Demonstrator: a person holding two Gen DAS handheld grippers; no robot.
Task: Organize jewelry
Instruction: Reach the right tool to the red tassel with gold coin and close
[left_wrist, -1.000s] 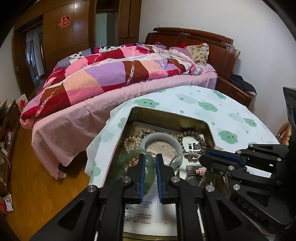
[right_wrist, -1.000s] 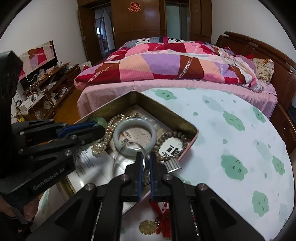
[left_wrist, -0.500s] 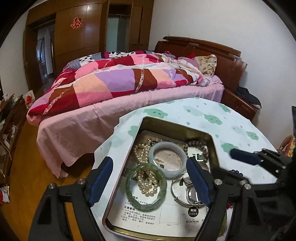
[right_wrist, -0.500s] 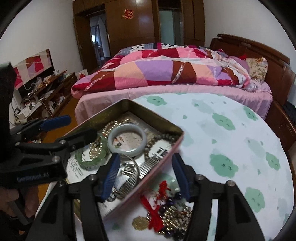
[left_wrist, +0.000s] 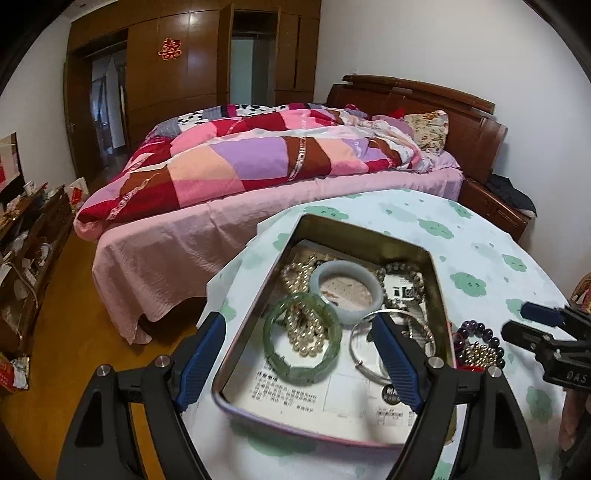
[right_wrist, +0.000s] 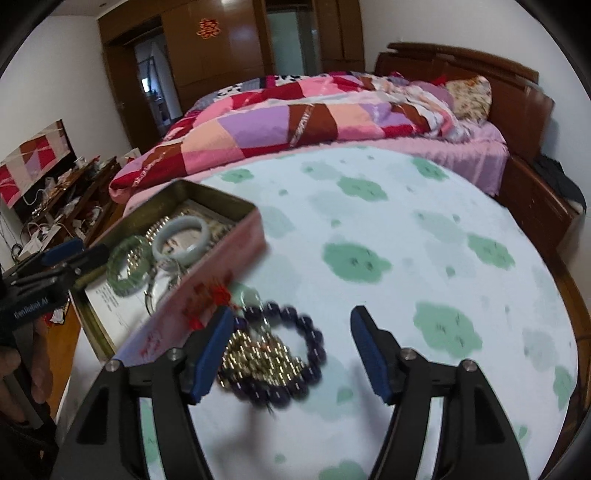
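A metal tin (left_wrist: 369, 236) (right_wrist: 207, 192) sits on the round table. Inside lie a green bangle (left_wrist: 302, 338) (right_wrist: 129, 267), a pale bangle (left_wrist: 345, 291) (right_wrist: 181, 236), a silver bangle (left_wrist: 364, 345), pearl beads (left_wrist: 306, 332) and a dark bead bracelet (left_wrist: 400, 271). My left gripper (left_wrist: 301, 334) is open and empty above the tin's near end. My right gripper (right_wrist: 291, 339) is open and empty over a dark purple bead bracelet (right_wrist: 314, 354) (left_wrist: 480, 334), gold beads (right_wrist: 258, 354) and a red-tasselled charm (right_wrist: 210, 299) beside the tin.
The table has a white cloth with green blotches (right_wrist: 406, 240). A bed with a patchwork quilt (left_wrist: 258, 162) stands just behind it. A cluttered low cabinet (left_wrist: 26, 229) is at the left, wooden wardrobes (left_wrist: 184, 74) at the back.
Both grippers opened and drew back from the tin. The green bangle and the silver bangle were let go into the tin. My right gripper swung right over the loose beads.
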